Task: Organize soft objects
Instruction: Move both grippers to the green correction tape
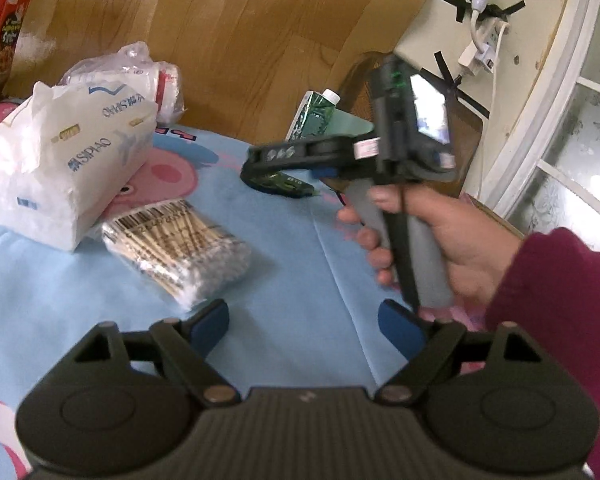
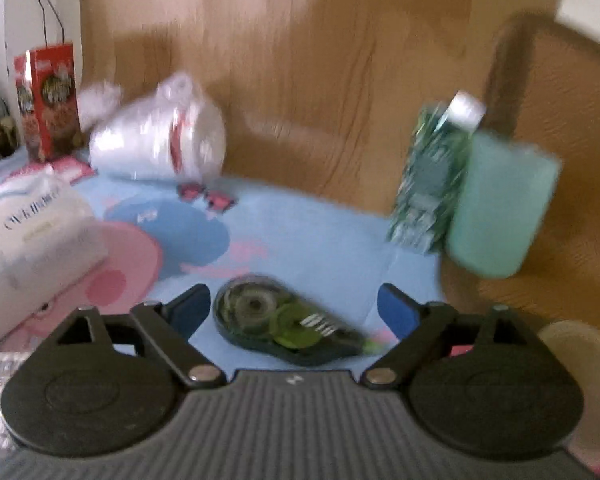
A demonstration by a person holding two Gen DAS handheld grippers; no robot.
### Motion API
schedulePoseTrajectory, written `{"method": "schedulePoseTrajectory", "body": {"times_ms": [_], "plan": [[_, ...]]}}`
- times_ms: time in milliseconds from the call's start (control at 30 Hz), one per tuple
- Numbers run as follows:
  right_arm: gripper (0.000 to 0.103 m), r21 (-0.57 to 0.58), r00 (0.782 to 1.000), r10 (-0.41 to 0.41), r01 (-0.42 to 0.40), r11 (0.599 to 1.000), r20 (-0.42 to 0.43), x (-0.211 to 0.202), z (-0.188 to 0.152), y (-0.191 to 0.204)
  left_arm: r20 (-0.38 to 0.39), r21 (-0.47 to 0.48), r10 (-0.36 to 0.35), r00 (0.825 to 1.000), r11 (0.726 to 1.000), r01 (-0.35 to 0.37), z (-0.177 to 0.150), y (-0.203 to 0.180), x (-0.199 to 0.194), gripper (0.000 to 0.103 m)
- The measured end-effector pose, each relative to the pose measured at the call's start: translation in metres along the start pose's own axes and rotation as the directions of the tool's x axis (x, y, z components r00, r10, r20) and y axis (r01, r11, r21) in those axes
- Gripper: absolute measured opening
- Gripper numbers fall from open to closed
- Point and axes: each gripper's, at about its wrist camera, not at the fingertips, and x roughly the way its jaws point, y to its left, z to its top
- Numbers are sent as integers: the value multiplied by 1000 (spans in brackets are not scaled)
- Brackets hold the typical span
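1. Soft objects are spread over the table (image 1: 300, 272), which wears a blue cartoon-print cloth: a white tissue pack (image 1: 64, 168) stands near the far left corner, a clear bag of cotton swabs (image 1: 176, 252) lies flat just in front of it with one end tucked against the pack's base, and a crumpled plastic bag of white goods (image 1: 140, 80) sits behind the pack at the far edge.
2. Judging from this spread, the sorting looks early or midway: the three soft items sit close together on the left side, yet none is stacked or lined up, and no container for them is visible.
3. A correction tape dispenser (image 2: 284, 320) lies on the cloth toward the right side, a hard item among the soft ones; a green carton (image 2: 428, 184) and a pale green cup (image 2: 500, 204) stand together at the far right edge.
4. The left gripper (image 1: 304, 324) has its jaws spread wide with nothing between them; the swab bag lies just ahead and to the left of its left finger, not touching.
5. The right gripper (image 2: 294, 312), held by a hand (image 1: 432, 244) in a magenta sleeve, also stands wide open. The tape dispenser sits between its blue pads in the right wrist view, with a clear gap to each, so it is not gripped.
6. The right wrist view is blurred, so whether the dispenser was just set down or is about to be taken cannot be told.
7. What seems left is gathering the swabs, tissues and plastic bag into one tidy group.
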Motion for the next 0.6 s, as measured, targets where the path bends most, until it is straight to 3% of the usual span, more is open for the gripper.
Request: {"method": "schedulePoseTrajectory", "body": {"times_ms": [33,233,600], "plan": [[82,-3,999,11,-11,1000,-40,6,-3,1,-1,-3,-5,1000,1000,5,1,1,1,86],[68,8,1000,-3,3,1000,7,-20,-22,6,1,-7,0,1000,1000,0,0,0,1,87],[67,-25,999,28,-27,999,39,-80,-69,7,33,-42,38,999,998,-36,-3,4,-7,89]]}}
